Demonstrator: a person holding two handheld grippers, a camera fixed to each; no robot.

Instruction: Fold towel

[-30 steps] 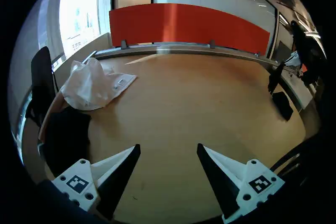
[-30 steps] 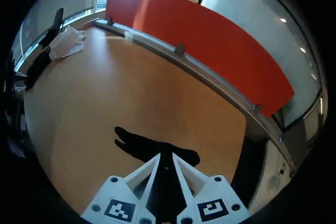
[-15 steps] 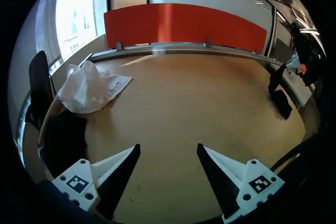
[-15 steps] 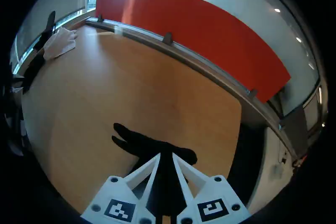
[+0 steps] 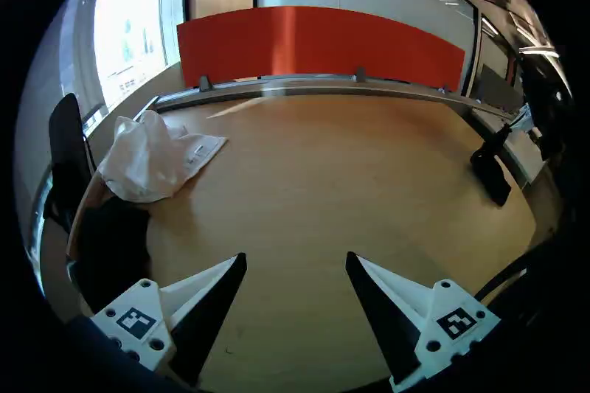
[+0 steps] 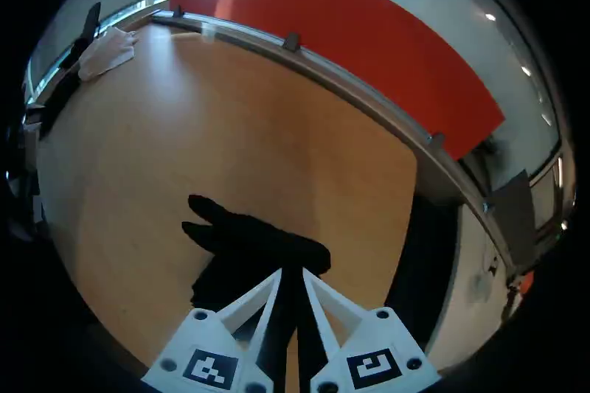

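Note:
In the right gripper view my right gripper (image 6: 291, 273) is shut on a black towel (image 6: 251, 234), which spreads over the wooden table (image 6: 221, 127) just ahead of the fingers. The left gripper view shows the same black towel (image 5: 493, 172) as a dark hanging shape at the table's far right. My left gripper (image 5: 295, 256) stands open above bare wood, holding nothing. A crumpled white towel (image 5: 147, 157) lies at the table's left side, well ahead and left of the left gripper. It looks small and far off as the white towel (image 6: 103, 54) in the right gripper view.
Another black cloth (image 5: 110, 245) lies at the near left table edge, beside a black chair (image 5: 63, 142). An orange partition (image 5: 317, 43) on a metal rail closes off the table's far side. A person's dark figure (image 5: 542, 98) stands at the far right.
The right gripper has shifted with the black towel, and more dark cloth now shows under its fingers. The left gripper view has swung slightly; its fingers stay open.

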